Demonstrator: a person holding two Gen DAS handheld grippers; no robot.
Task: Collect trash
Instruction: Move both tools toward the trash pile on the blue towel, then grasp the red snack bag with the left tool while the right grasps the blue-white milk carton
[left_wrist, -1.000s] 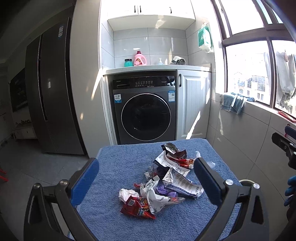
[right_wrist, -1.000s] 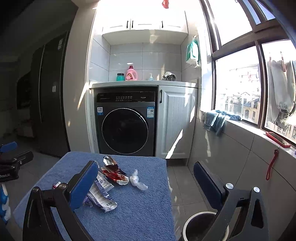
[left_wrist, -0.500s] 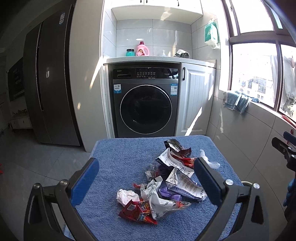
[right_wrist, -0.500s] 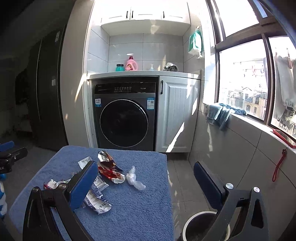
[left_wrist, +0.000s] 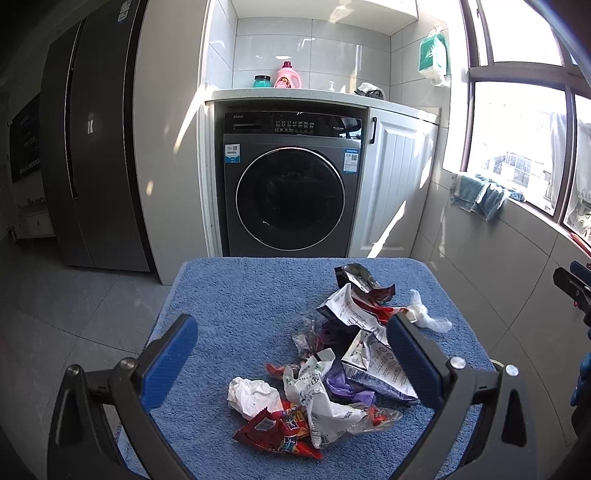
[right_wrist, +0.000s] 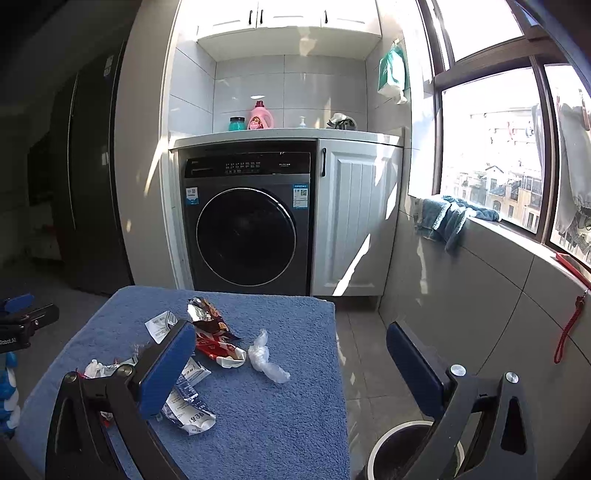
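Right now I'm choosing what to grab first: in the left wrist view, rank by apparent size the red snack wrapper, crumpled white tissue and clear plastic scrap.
1. Red snack wrapper, though nearest the camera.
2. Crumpled white tissue.
3. Clear plastic scrap, farther away, so unsure.

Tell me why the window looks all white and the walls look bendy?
Left wrist view: sunlight overexposes the window, while the tall dark fridge sits in shadow. Right wrist view: the fisheye lens curves the brown window frame; sun streaks cross the white cabinet door.
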